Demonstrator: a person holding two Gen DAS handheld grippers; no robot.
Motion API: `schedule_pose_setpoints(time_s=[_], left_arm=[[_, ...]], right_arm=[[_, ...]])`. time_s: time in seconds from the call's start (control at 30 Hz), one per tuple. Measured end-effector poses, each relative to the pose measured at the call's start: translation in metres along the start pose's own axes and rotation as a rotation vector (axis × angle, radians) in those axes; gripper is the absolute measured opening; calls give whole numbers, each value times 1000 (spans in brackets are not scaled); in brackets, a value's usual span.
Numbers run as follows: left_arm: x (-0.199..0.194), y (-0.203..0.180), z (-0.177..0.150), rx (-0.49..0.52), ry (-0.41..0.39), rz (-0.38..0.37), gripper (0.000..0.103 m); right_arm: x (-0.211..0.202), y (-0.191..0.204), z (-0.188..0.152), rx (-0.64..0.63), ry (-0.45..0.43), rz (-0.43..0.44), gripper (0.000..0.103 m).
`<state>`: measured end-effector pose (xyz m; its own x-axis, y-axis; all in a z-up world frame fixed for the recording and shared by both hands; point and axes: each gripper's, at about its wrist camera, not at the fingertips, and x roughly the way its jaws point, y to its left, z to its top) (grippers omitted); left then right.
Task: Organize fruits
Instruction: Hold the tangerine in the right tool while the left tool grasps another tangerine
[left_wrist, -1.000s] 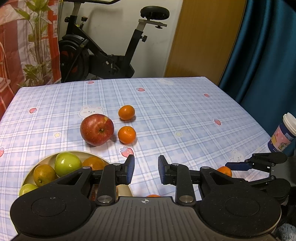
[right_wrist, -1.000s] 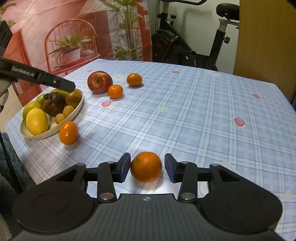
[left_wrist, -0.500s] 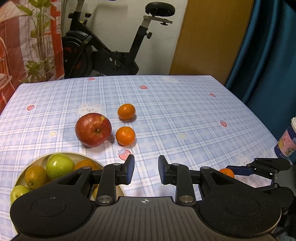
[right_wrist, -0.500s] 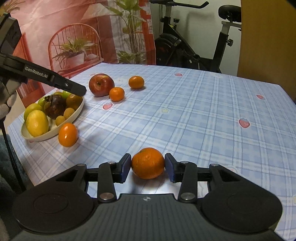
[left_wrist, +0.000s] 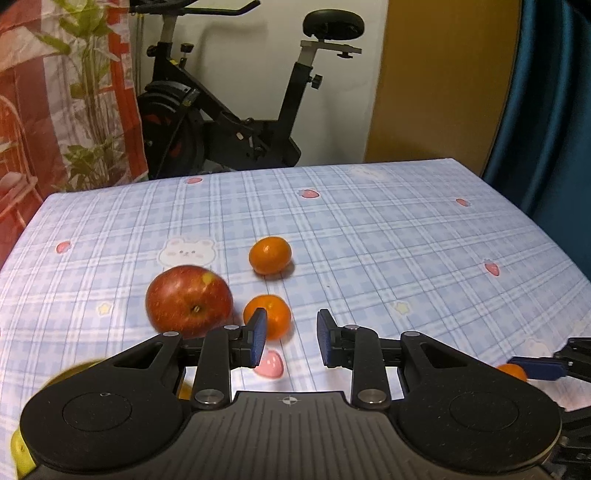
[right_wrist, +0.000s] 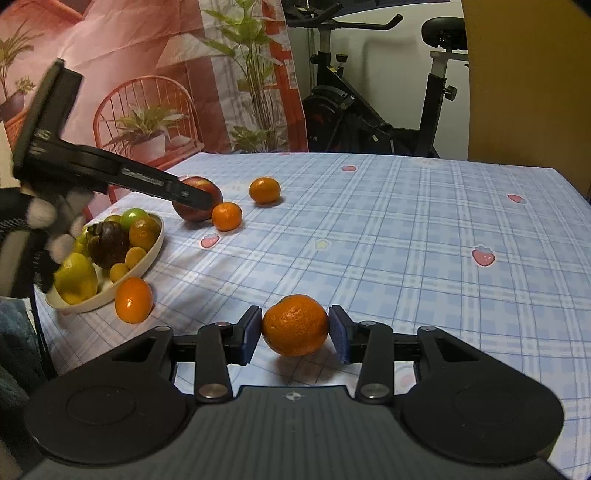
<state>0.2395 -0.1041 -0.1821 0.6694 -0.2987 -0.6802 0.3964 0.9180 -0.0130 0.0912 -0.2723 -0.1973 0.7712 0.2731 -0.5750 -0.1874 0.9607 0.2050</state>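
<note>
1. A bowl (right_wrist: 155, 247) of mixed fruit sits at 9 o'clock on the checked surface (right_wrist: 406, 229).
2. The left gripper (left_wrist: 288, 338) hangs clenched and empty, its fingers (left_wrist: 256, 338) beside a small orange (left_wrist: 271, 314) and red apple (left_wrist: 188, 299).
3. The right gripper (right_wrist: 295, 330) clasps a mandarin (right_wrist: 295, 325) at 6 o'clock, lifted above the surface.

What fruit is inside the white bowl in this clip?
In the white bowl lie a dark mangosteen, a yellow lemon, a green fruit, an orange-brown fruit and small yellowish ones. The hand covers the far side.
</note>
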Motion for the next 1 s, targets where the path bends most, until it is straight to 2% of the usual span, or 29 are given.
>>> schedule_pose_setpoints(time_s=[0.23,0.87,0.93,1.0], left_arm=[[14,-7,9,54,-29,45,31],[32,-1,9,138,31,90,31],[32,-1,8,141,32,93,32],[33,-1,8,145,39,103,37]], right_arm=[[-1,-2,-1,15,-3,10,42],[1,-8,-3,48,1,32,42],[1,-7,-3,47,2,32,42],[1,-7,-3,46,3,32,42]])
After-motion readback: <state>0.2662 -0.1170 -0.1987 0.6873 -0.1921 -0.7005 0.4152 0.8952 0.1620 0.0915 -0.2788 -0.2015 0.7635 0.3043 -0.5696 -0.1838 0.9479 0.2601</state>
